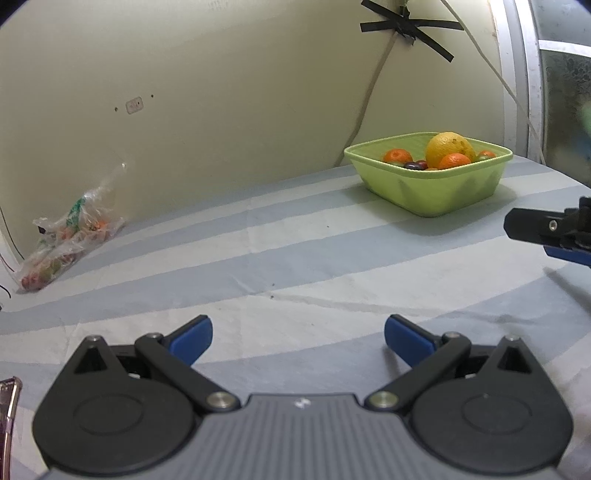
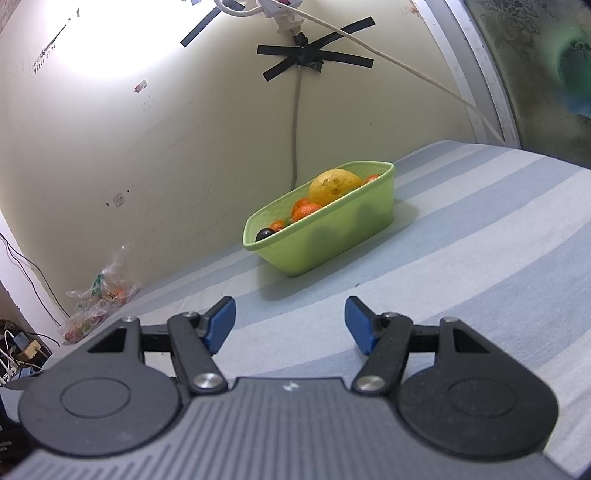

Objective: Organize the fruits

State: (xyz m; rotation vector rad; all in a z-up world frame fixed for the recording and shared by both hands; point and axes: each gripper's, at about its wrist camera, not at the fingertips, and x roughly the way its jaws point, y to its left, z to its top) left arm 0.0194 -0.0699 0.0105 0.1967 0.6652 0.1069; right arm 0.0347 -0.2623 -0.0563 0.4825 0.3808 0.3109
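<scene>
Two hand-held grippers hover over a surface covered with a blue-and-white striped cloth (image 1: pixel 295 236). The left hand-held gripper (image 1: pixel 298 338) has its blue-padded fingers spread apart with nothing between them, only the cloth below. The right hand-held gripper (image 2: pixel 290 325) likewise stands apart and holds nothing; one of its tips also shows at the right edge of the left wrist view.

A light green basket (image 1: pixel 436 192) sits on the cloth near the pale wall, ahead and to the right of the left hand-held gripper and straight ahead of the right one, well apart from both. Inside it lie a large yellow citrus fruit (image 1: pixel 448 147), several small oranges (image 1: pixel 455 161) and a dark round fruit (image 1: pixel 413 165).

Far to the left, against the wall, lies a crumpled clear plastic bag (image 1: pixel 70 236) with more small fruit in it. Black tape (image 1: pixel 410 26) crosses a cable on the wall above the basket.
</scene>
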